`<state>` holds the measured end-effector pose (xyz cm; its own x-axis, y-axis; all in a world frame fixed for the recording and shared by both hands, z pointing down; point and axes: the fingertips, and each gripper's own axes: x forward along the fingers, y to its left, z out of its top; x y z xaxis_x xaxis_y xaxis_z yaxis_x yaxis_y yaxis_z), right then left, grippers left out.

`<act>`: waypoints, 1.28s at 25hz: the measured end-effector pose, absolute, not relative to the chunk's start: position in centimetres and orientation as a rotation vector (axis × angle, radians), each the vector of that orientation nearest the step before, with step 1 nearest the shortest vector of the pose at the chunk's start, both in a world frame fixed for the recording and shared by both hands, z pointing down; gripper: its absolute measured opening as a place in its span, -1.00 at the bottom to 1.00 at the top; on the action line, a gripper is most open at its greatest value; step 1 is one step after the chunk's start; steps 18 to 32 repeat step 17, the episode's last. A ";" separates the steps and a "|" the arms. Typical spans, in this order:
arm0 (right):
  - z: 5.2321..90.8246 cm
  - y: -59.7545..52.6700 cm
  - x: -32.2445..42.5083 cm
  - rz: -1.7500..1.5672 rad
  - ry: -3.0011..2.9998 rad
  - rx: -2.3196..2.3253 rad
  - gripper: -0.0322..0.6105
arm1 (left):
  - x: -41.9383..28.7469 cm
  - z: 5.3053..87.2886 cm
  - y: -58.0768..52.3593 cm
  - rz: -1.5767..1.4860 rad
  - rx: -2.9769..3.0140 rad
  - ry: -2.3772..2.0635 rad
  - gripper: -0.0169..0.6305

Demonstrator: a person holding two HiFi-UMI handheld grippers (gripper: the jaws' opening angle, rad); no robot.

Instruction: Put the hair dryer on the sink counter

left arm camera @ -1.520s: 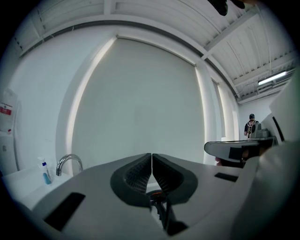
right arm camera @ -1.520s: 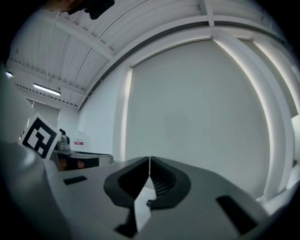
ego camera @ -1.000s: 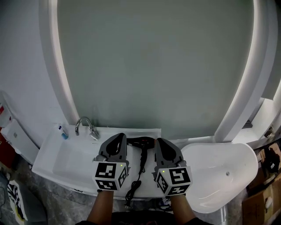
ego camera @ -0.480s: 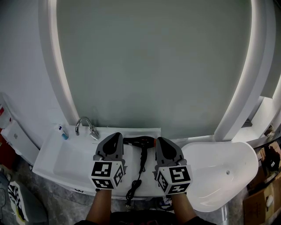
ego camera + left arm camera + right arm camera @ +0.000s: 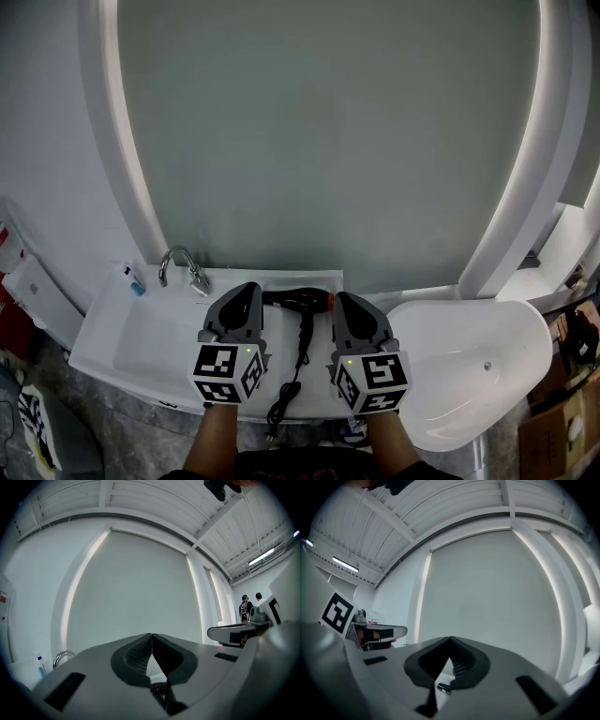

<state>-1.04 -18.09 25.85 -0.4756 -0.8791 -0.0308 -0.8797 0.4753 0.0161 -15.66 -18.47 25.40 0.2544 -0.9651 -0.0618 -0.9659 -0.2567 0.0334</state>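
Two shut, empty tools flank the job. The left gripper (image 5: pixel 246 292) has its jaws pressed together. The hair dryer (image 5: pixel 300 302) lies on the sink counter (image 5: pixel 315 373) (its cord (image 5: pixel 286 398) trails toward the front edge). The right gripper (image 5: pixel 345 302) is likewise closed on nothing. Placement looks finished.

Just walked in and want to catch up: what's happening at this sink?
A person holds a claw in each hand, level above the sink counter. The black hair dryer lies on the counter between them, its cord trailing toward the front edge. The left claw and right claw are both shut with nothing in them. The dryer looks already set down.
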 end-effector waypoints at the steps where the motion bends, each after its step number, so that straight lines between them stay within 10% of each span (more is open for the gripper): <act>1: 25.9 -18.1 -1.0 0.045 2.683 -1.600 -0.83 | -15.7 25.4 -18.5 0.112 -2.479 1.910 -0.91; 32: 26.5 -19.0 -0.4 0.024 2.676 -1.616 -0.83 | -15.6 26.1 -19.3 0.132 -2.498 1.931 -0.91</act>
